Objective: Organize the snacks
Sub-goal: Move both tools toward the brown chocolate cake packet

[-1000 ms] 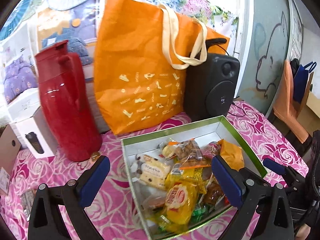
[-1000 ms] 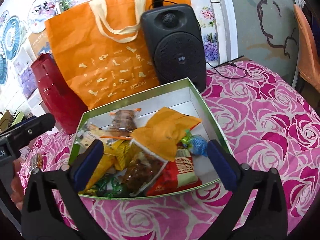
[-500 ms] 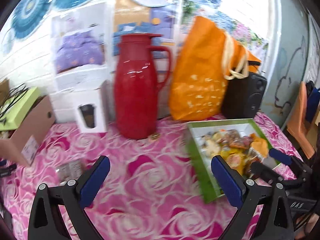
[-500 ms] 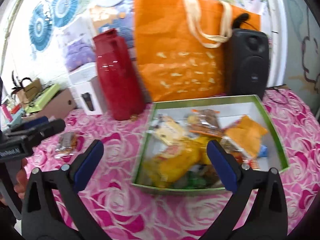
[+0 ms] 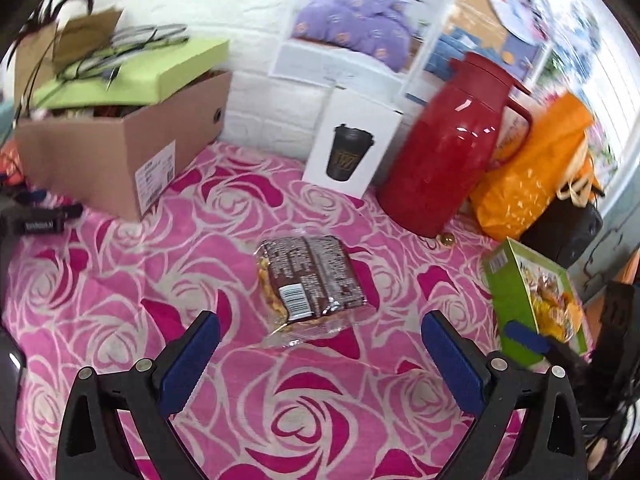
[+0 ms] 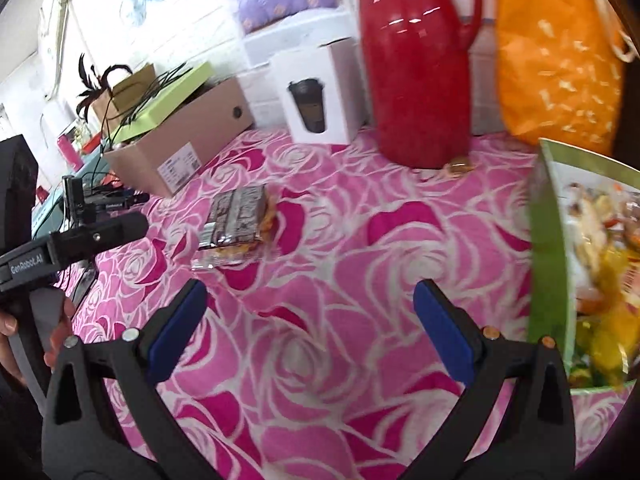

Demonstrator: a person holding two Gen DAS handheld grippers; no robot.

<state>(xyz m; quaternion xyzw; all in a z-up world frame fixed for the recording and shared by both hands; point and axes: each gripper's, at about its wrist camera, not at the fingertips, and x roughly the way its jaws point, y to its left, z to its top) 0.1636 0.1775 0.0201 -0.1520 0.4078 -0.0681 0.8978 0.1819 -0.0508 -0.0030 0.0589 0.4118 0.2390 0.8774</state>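
The left gripper (image 5: pixel 320 344) hovers with its jaws spread wide and empty, lined up on the brown snack packet (image 5: pixel 310 280), which lies alone on the rose-patterned tablecloth (image 5: pixel 120 288), likely the last stray to collect. The right gripper (image 6: pixel 310 320) also gapes empty, hanging between that packet and the green snack box (image 6: pixel 548 248). The box's contents are blurred, probably mixed wrappers. A second ago both grippers faced the full box; they have since swung left toward the packet, past the red jug (image 5: pixel 448 152).

Glossy red plastic jug (image 5: pixel 448 148), crinkly clear-film snack packet (image 5: pixel 312 280), matt cardboard box (image 5: pixel 120 152), rose-printed cloth (image 5: pixel 320 420)
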